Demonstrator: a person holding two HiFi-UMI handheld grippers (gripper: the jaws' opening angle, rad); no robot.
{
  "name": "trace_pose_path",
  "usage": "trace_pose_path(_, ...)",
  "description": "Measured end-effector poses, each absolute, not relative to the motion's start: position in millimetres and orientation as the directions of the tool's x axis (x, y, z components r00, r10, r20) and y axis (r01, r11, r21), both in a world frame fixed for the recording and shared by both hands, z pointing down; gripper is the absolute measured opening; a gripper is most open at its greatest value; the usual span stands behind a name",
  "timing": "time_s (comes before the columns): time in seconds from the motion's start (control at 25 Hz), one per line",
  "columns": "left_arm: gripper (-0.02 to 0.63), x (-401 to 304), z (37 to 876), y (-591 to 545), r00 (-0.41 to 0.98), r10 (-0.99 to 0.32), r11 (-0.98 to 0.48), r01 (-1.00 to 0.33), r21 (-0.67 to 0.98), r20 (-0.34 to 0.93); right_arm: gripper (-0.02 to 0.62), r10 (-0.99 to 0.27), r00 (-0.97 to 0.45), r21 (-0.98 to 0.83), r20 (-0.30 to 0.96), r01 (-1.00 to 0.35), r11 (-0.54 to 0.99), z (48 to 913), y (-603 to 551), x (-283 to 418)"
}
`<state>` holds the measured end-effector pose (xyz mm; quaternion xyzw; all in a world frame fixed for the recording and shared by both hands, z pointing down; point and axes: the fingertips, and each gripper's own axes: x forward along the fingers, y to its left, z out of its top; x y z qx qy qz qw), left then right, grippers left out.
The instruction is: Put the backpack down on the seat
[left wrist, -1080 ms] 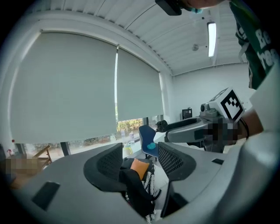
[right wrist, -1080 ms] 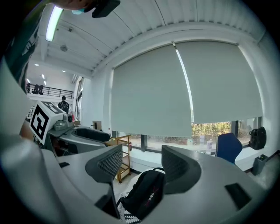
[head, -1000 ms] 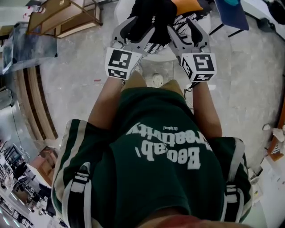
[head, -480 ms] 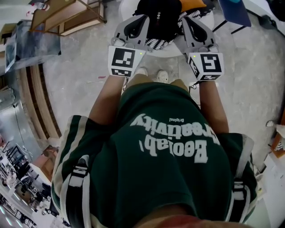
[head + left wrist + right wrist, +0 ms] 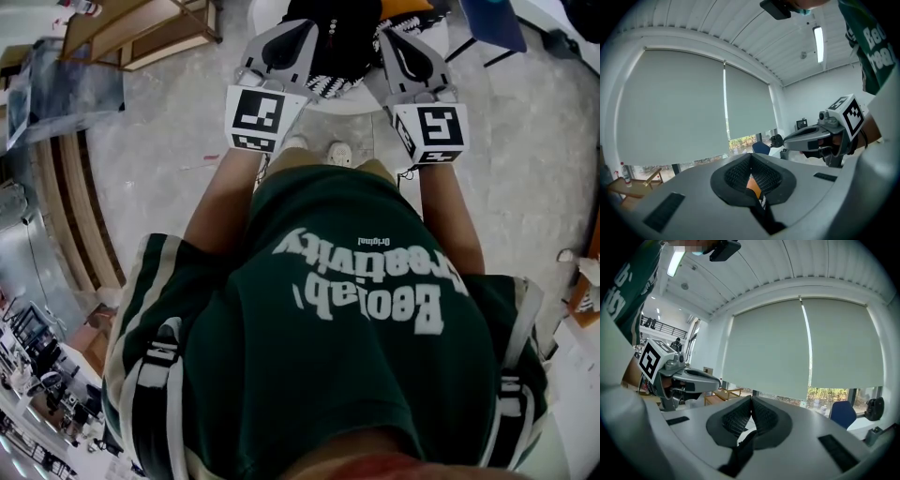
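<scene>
The black backpack [image 5: 336, 37] hangs between my two grippers at the top of the head view, over a white round seat [image 5: 354, 111]. A black-and-white patterned part [image 5: 330, 90] shows under it. My left gripper [image 5: 302, 36] has just closed its jaws on a black strap with an orange patch [image 5: 756, 191], pinched at the left gripper [image 5: 751, 165] tips. My right gripper [image 5: 389, 39] has likewise just closed on a black strap [image 5: 740, 450], which runs down from the right gripper [image 5: 751, 411] tips. Each gripper shows in the other's view, level and close by.
A wooden shelf unit [image 5: 141, 33] stands at the upper left and a blue chair [image 5: 487, 26] at the upper right. The person's shoes [image 5: 317, 150] are on the grey stone floor just before the seat. Wooden slats [image 5: 80, 225] run along the left.
Both grippers went from wide open beside the backpack to shut on its straps. They and the backpack moved a little toward the top of the head view.
</scene>
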<state>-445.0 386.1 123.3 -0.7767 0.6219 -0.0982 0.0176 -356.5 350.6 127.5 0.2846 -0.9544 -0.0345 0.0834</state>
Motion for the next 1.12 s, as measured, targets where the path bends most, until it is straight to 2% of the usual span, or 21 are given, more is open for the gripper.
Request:
trace_pose_path(0.2, 0.018, -434, 126, 387, 0.189, -0.973, -0.209, -0.965, -0.158, 0.134, 0.034, -0.559, -0.812, 0.124, 0.167, -0.545, 0.829, 134, 351, -340)
trace_pose_path(1.12, 0.018, -414, 122, 396, 0.158, -0.978, -0.181, -0.967, -0.177, 0.137, 0.034, -0.557, -0.818, 0.137, 0.144, -0.541, 0.830, 129, 359, -309)
